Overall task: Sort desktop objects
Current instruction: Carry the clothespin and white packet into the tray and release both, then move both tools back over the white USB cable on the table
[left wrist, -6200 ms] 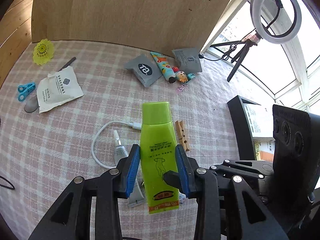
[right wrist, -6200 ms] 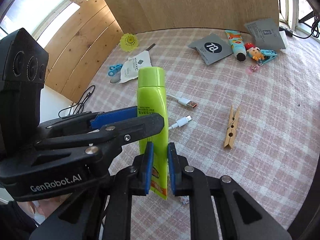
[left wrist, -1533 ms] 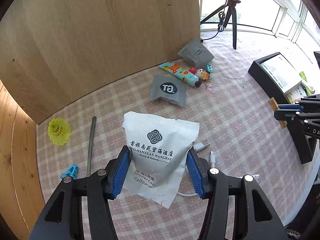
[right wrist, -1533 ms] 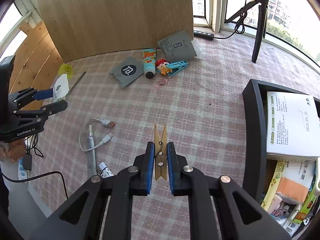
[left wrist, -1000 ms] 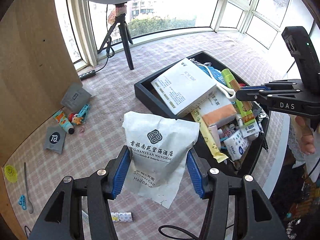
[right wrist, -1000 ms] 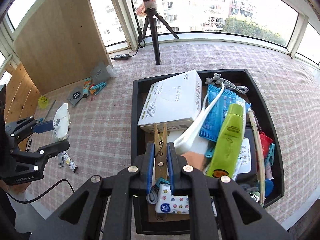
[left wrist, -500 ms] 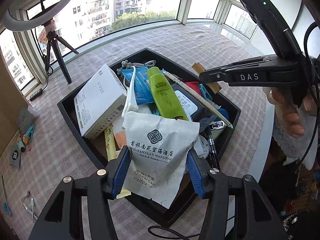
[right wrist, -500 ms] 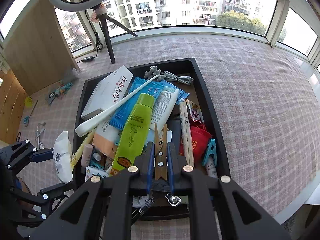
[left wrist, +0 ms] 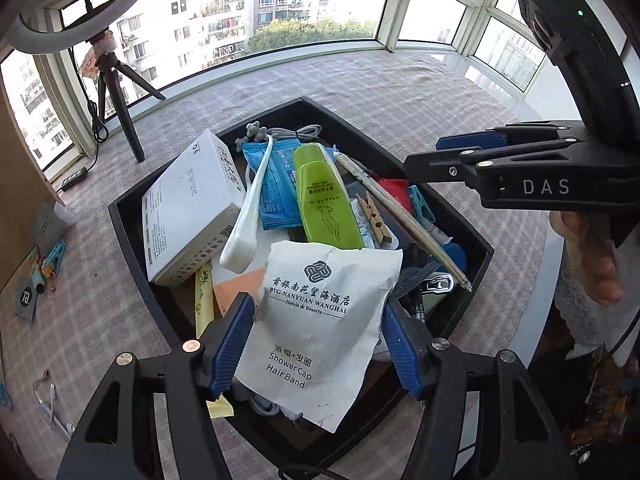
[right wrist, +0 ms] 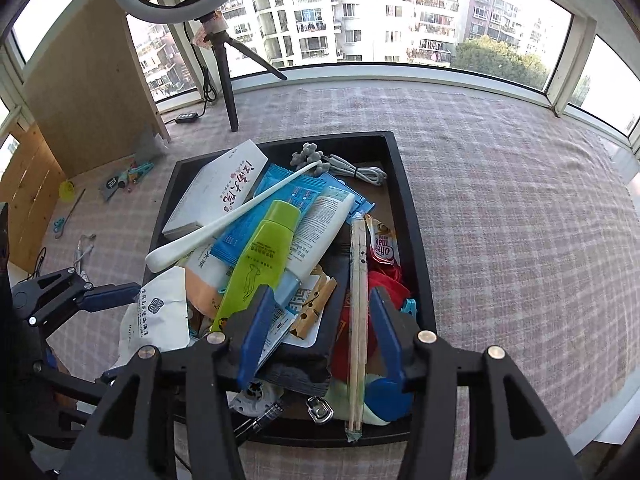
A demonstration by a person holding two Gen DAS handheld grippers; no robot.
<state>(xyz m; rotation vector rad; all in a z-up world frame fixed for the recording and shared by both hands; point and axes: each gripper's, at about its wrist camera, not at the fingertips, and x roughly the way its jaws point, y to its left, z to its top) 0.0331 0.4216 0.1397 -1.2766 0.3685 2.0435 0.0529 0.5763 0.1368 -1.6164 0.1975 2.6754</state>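
Observation:
Both grippers hang over the full black tray [left wrist: 132, 248]. My left gripper [left wrist: 318, 336] has its jaws opening around a white shower-cap pouch [left wrist: 320, 312]. The pouch hangs loose between the blue pads, with a gap showing at the right pad. In the right wrist view the pouch [right wrist: 160, 316] sags at the tray's [right wrist: 412, 216] left edge beside the left gripper [right wrist: 116, 300]. My right gripper [right wrist: 320, 332] is opening with nothing between its fingers. The wooden clothespin [right wrist: 314, 308] lies in the tray below it, next to a green tube [right wrist: 260, 264]. From the left wrist, the clothespin [left wrist: 372, 218] rests beside the tube.
The tray holds a white box [left wrist: 188, 208], a white shoehorn [right wrist: 224, 220], blue packets, chopsticks [right wrist: 358, 300] and a coiled cable. Small items [left wrist: 40, 264] lie on the checked cloth to the left. A ring-light tripod [right wrist: 224, 72] stands behind. A person's hand [left wrist: 588, 256] holds the right gripper.
Both grippers swung from the table to above the tray. The right jaws opened and the clothespin dropped into the tray. The left jaws widened and the pouch slipped down a little.

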